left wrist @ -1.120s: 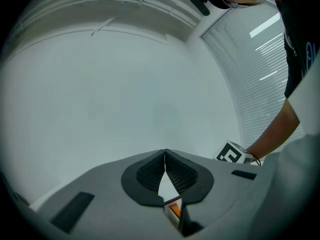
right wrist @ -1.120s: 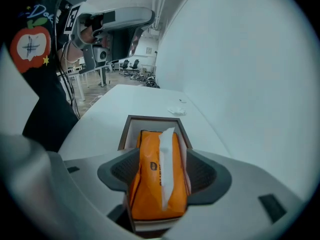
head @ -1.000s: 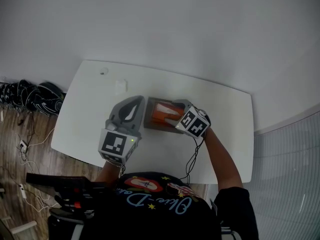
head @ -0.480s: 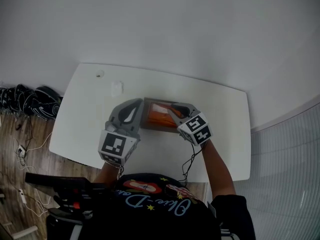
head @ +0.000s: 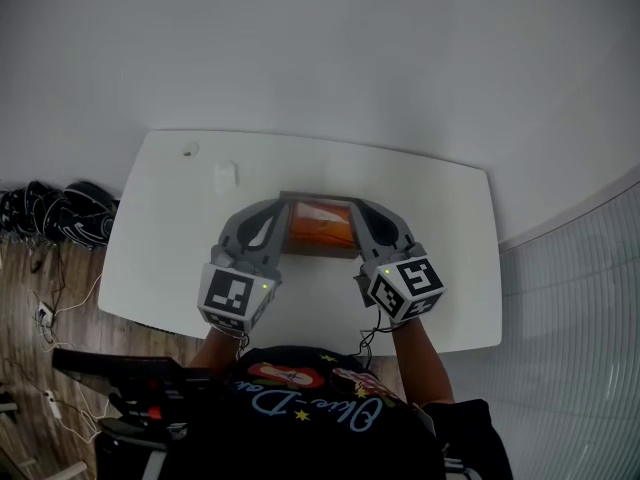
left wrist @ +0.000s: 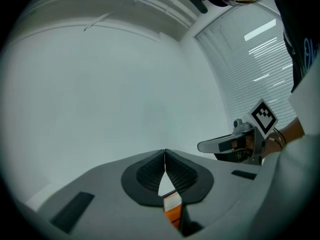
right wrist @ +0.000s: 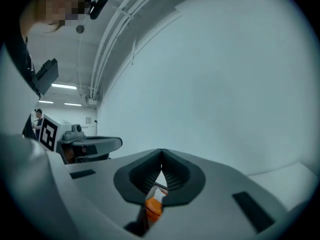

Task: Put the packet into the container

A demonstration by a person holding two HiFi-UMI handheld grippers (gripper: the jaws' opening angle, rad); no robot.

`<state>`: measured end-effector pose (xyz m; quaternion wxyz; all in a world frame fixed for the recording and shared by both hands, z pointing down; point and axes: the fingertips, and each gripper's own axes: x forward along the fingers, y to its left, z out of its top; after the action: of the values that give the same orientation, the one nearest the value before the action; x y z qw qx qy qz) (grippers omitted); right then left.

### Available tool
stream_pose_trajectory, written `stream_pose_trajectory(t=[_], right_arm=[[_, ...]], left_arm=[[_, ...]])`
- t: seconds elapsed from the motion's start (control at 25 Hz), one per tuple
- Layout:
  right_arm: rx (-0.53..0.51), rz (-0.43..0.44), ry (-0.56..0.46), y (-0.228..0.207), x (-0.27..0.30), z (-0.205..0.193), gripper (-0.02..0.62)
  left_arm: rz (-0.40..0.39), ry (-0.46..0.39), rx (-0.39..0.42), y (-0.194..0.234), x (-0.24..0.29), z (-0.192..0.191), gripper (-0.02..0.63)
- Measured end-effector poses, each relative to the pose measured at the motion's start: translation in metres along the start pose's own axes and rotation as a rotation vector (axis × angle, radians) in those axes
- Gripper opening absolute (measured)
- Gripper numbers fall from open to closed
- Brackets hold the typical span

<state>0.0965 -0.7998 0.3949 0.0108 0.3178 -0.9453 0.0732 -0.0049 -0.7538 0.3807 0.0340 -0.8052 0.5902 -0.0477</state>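
The person's black printed shirt point(head: 300, 408) is closest, with both arms reaching forward from it. The left gripper point(head: 281, 208) and the right gripper point(head: 359, 208) are held level over a white table point(head: 160, 248). Their marker cubes face the person and their tips angle in toward each other.

The container point(head: 320, 252), a brownish open box, rests on the table between the two tools. The orange packet point(head: 322, 223) lies inside it.

The left gripper is clenched. In its own view the dark ribbed pads point(left wrist: 150, 171) meet at the tip with nothing pinched between them. A strip of the orange packet shows through the gap lower down, beneath the jaws.

The right gripper is clenched too, and its jaws have just been closing. Its pads touch at the tip, nothing is caught in them, and the packet again shows below through the gap. Neither tool touches the packet. From above I cannot tell whether the tips touch the container's walls.

Farther back on the table, a small white object point(head: 225, 176) lies to the left of the container. A small round mark point(head: 189, 150) sits near the far left corner.

Off the table's left end, a heap of dark cables point(head: 60, 208) lies on the wood floor point(head: 40, 288). Beyond everything stands a plain white wall point(head: 320, 48), with window blinds point(head: 590, 318) to the right.
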Motion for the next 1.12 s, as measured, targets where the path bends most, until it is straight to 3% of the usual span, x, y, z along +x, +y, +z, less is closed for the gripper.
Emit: stream_pose_trajectory(t=[0.2,0.36,1.12], right_arm=[[0.000,-0.063,-0.057,0.011,-0.024,0.007,0.017],[-0.039,-0.119,-0.043,0.015,-0.033,-0.005,0.017],[-0.114,-0.129,-0.073,0.015,-0.033,0.005,0.017]], left_arm=[[0.004,-0.005,-0.013,-0.002,-0.004,0.002,0.009],[-0.003,-0.023,-0.010,-0.006,-0.005,0.006,0.009],[-0.009,-0.003,-0.012,-0.004,0.001,0.001,0.009]])
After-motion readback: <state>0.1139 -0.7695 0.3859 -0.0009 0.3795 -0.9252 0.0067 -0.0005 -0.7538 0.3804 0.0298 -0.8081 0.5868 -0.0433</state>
